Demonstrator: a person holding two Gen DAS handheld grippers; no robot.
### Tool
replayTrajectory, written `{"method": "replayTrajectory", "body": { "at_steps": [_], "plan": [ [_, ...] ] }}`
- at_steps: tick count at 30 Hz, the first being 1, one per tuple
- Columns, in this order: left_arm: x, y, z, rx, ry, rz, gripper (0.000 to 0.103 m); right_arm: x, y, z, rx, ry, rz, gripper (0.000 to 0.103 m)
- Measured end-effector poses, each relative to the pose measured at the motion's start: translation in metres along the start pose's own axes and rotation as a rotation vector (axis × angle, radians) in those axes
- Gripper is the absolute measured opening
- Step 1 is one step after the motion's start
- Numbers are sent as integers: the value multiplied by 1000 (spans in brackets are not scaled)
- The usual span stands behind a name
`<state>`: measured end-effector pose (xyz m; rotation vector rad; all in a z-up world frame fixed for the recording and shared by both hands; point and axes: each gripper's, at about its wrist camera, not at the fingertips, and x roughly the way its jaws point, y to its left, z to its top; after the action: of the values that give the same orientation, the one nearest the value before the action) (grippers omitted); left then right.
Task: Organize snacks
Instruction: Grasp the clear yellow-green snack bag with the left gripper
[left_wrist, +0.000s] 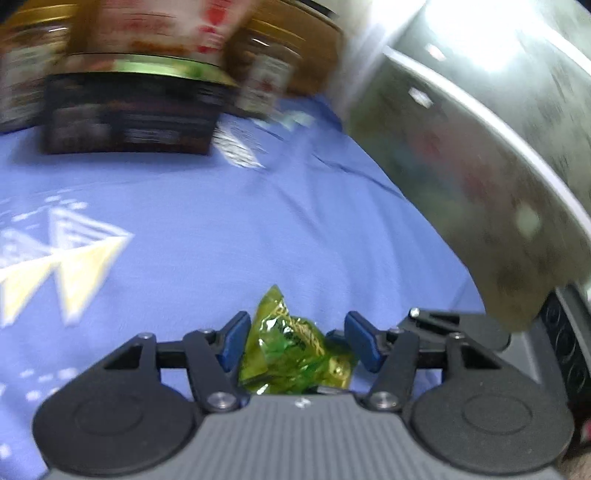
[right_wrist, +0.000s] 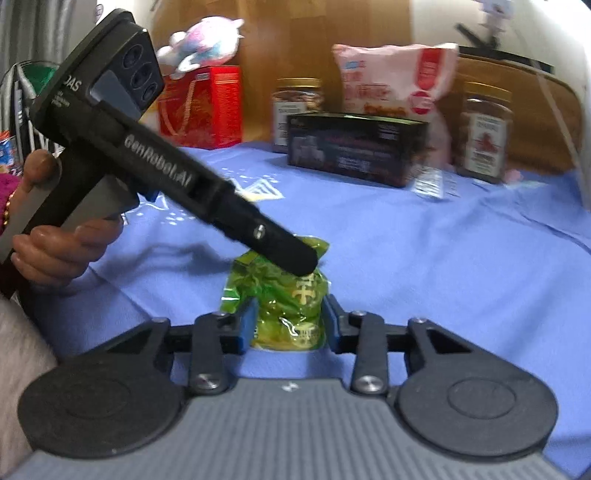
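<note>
Your left gripper (left_wrist: 297, 341) stands half open around the green snack packet (left_wrist: 291, 350) on the blue cloth (left_wrist: 258, 221), right pad clear. Your right gripper (right_wrist: 290, 319) straddles the upright packet closely; whether it pinches, I cannot tell.

Light: even indoor brightness, soft shadows under the claws.
Glare: white hotspot blows out on the metal surface (left_wrist: 480, 122), top right of the left wrist view.
Blur: left wrist view smears hard, the dark box (left_wrist: 129, 114) and jars streaked; right wrist view only mildly soft.
Sharpest: green wrapper (left_wrist: 291, 347), crisp.
Edges: fisheye bends the blue cloth (right_wrist: 424, 266).
</note>
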<state>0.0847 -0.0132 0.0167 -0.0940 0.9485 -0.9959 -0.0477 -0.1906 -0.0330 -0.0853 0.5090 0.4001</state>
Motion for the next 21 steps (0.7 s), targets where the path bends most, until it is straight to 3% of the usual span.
{"method": "replayTrajectory", "body": {
  "at_steps": [3, 6, 7, 10, 13, 15, 18, 19, 21],
  "plan": [
    [-21, 26, 0, -96, -70, 21, 52, 22, 15, 19, -52, 15, 23, 41],
    [-37, 47, 1, -154, -121, 55, 48, 47, 21, 39, -53, 51, 77, 55],
    [-41, 52, 2, -164, -132, 59, 48, 55, 21, 44, -49, 58, 91, 63],
    [-45, 56, 5, -146, -158, 91, 48, 73, 27, 54, -87, 54, 129, 65],
    [-50, 55, 10, -130, -185, 87, 48, 77, 34, 59, -106, 49, 145, 51],
    [-51, 58, 12, -137, -195, 92, 49, 76, 35, 57, -105, 33, 143, 33],
    [-49, 68, 12, -166, -182, 76, 56, 75, 21, 57, -12, 11, 145, 19],
    [-47, 69, 11, -173, -177, 67, 61, 77, 14, 58, 32, 9, 157, 19],
    [-40, 71, 11, -181, -152, 45, 62, 78, 2, 58, 107, 13, 187, 19]
  ]
}}
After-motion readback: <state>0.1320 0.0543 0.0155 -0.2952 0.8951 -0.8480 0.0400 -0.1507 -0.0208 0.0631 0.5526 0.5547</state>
